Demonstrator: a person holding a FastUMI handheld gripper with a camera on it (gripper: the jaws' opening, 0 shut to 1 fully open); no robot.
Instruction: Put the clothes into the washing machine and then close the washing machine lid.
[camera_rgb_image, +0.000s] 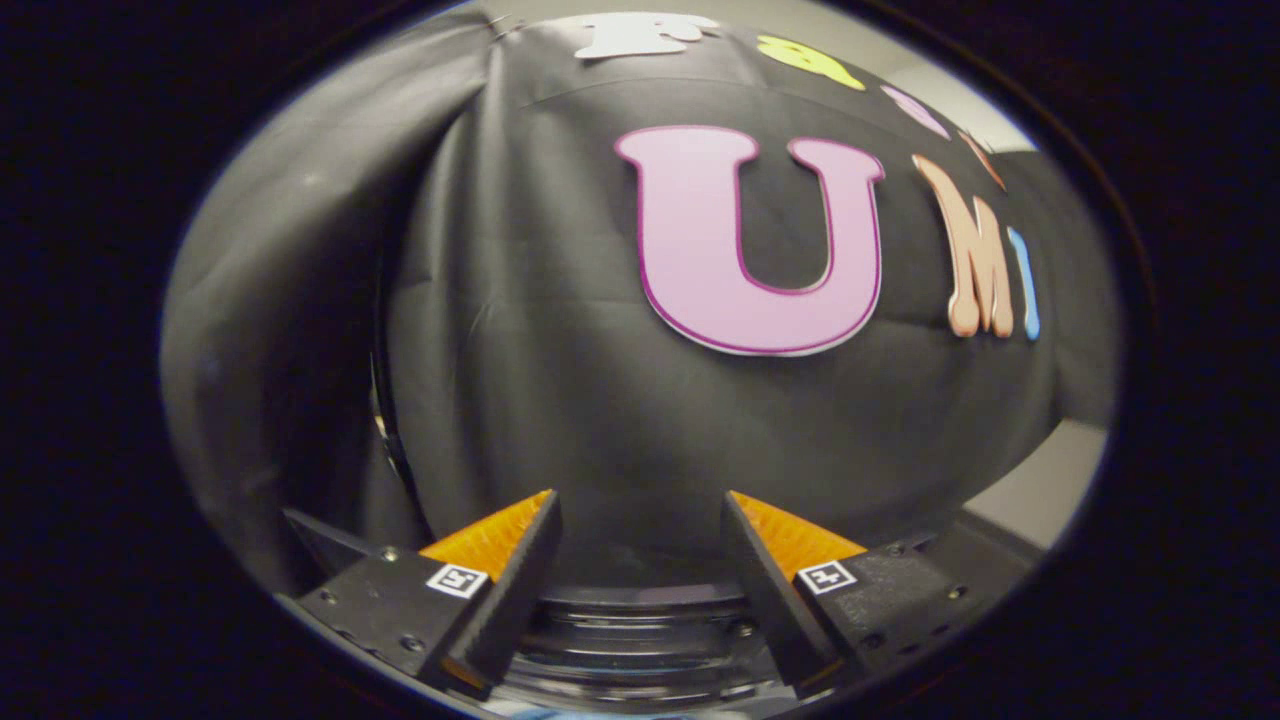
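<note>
Gripper view, landmark: the gripper (640, 540), everything below is placed relative to it.
Gripper: two fingers (515, 580) with orange outer faces and black ribbed inner pads; each finger sits on a black block with a small square marker on top.
Jaws: they stand wide apart, with an empty gap between the two pads. Nothing is held, and no pad touches anything.
Washer (640, 640): it is seen low between the fingers and just under them. It shows as a round part with grey and clear rings, like a rim or a lid seen from the side. I cannot tell whether this is the lid or the drum opening, and I cannot tell if it is open or closed.
Blue patch (600, 712): a small light blue area lies under the washer rings, below the gap of the fingers. It is too small and too blurred to say if it is cloth.
Wall (560, 330): black cloth stands straight ahead, beyond the fingertips, with soft folds in it.
Curved edge (385, 400): to the left of the left finger and higher than it, a dark curved line with some shiny spots runs up along the cloth. What it belongs to is not clear.
Pale surface (1040, 490): a light grey area is to the right of the right finger and a little above it, at the end of the cloth.
</note>
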